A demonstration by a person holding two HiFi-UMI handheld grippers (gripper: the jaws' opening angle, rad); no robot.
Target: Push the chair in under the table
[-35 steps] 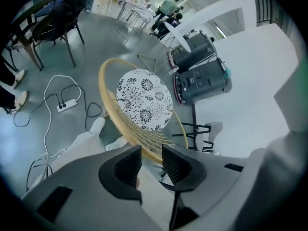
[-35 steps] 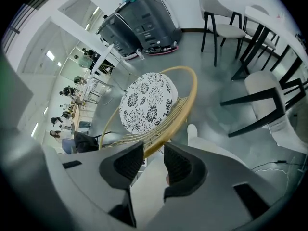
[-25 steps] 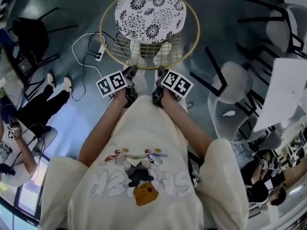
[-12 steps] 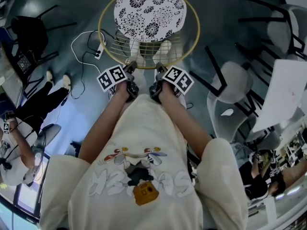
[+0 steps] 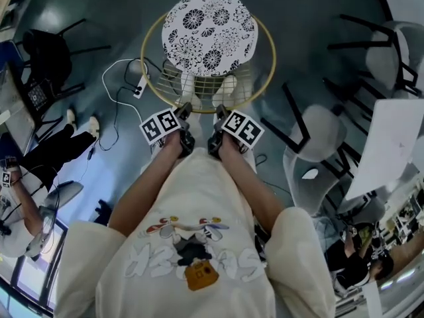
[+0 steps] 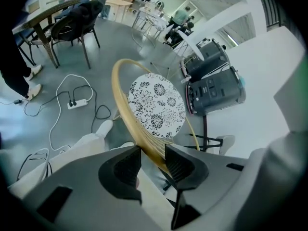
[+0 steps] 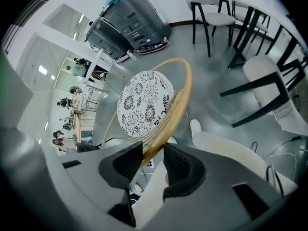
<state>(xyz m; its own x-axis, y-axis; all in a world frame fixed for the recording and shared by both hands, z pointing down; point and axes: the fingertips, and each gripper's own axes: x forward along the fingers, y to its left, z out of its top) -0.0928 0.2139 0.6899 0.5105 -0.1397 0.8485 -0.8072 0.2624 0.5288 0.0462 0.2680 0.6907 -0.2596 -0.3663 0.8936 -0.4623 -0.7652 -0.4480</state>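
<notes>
On a grey floor, straight ahead of a standing person seen from above, we find the chair. It has a round seat printed with black-and-white flowers. A golden hoop rings the seat, with thin wire bars on its near side.

Both arms reach forward and down to the hoop's near arc. The left gripper and the right gripper sit side by side there, each carrying a cube with square black-and-white markers.

In the left gripper view the hoop runs slantwise between the two dark jaws. The jaws have just been opening and stand apart around it, with floor and a cream trouser leg showing in the gap. In the right gripper view the hoop likewise passes between the jaws, closer to one than the other. These jaws too have just been opening and stand apart, not clamped.

The person's white shoes show beneath the hoop, behind the wire bars.

A white table lies at the right, well apart from the chair, with white chairs on black legs beside it.

Left of the chair a white power strip and its looping cable lie on the floor. Further left stands a black chair.
</notes>
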